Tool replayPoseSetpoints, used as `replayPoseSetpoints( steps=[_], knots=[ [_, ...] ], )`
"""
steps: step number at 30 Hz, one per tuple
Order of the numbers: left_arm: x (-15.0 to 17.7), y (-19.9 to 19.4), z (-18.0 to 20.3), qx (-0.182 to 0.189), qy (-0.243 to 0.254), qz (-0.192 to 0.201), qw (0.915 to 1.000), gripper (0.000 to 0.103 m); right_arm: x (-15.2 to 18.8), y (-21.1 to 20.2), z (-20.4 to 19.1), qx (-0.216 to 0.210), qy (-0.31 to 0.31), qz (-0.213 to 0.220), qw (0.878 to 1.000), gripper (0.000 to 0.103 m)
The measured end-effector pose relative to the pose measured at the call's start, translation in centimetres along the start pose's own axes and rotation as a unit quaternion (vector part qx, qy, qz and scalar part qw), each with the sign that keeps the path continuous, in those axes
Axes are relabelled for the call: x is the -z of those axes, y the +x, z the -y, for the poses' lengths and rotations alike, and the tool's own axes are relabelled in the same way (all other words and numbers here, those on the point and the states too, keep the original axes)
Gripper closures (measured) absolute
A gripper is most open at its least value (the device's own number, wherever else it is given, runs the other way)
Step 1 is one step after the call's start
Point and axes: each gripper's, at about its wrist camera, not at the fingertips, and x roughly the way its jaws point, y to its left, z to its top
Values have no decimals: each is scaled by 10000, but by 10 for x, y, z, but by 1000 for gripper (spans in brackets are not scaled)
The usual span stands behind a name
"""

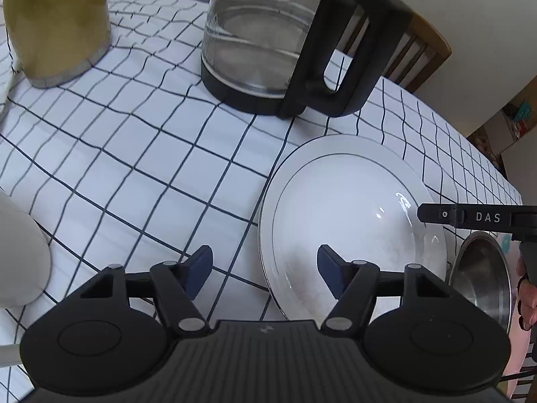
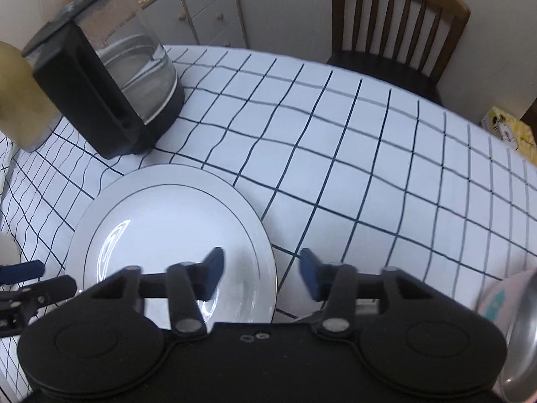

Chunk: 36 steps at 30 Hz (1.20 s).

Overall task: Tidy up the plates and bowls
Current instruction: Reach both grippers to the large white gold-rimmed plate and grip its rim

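A white plate (image 1: 342, 208) with a thin dark ring lies on the checked tablecloth; it also shows in the right wrist view (image 2: 161, 221). My left gripper (image 1: 265, 268) is open and empty, hovering over the plate's left rim. My right gripper (image 2: 261, 268) is open and empty, its jaws straddling the plate's right rim from above. A steel bowl (image 1: 480, 282) with a pink outside sits to the right of the plate, also at the right edge of the right wrist view (image 2: 513, 342). The right gripper's arm (image 1: 470, 217) shows over the plate's right side.
A glass kettle (image 1: 268, 43) with a black handle stands behind the plate, also in the right wrist view (image 2: 110, 87). A mustard-coloured pot (image 1: 57, 23) stands far left. A white object (image 1: 20, 252) sits at the left. A wooden chair (image 2: 396, 33) and a yellow box (image 2: 510, 131) are beyond.
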Motion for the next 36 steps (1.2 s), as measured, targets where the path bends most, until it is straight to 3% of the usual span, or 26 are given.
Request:
replayPoseSetpoints(
  steps=[6, 10, 15, 19, 36],
  knots=[
    [-1, 10, -7, 65, -179, -94, 9998, 43, -2, 9, 9, -276, 49, -142, 9995, 70],
    [-1, 16, -9, 303, -288, -234, 9989, 59, -1, 13, 11, -385, 26, -238, 9990, 75],
    [1, 21, -9, 383, -404, -342, 9979, 72, 0, 16, 17, -577, 111, -264, 9979, 84],
    [4, 24, -8, 497, -455, -397, 9969, 85, -1, 14, 18, -640, 156, -216, 9976, 86],
    [11, -2, -16, 357, -271, -88, 9990, 87, 7, -4, 3, -519, 245, 112, 9983, 91]
  ],
)
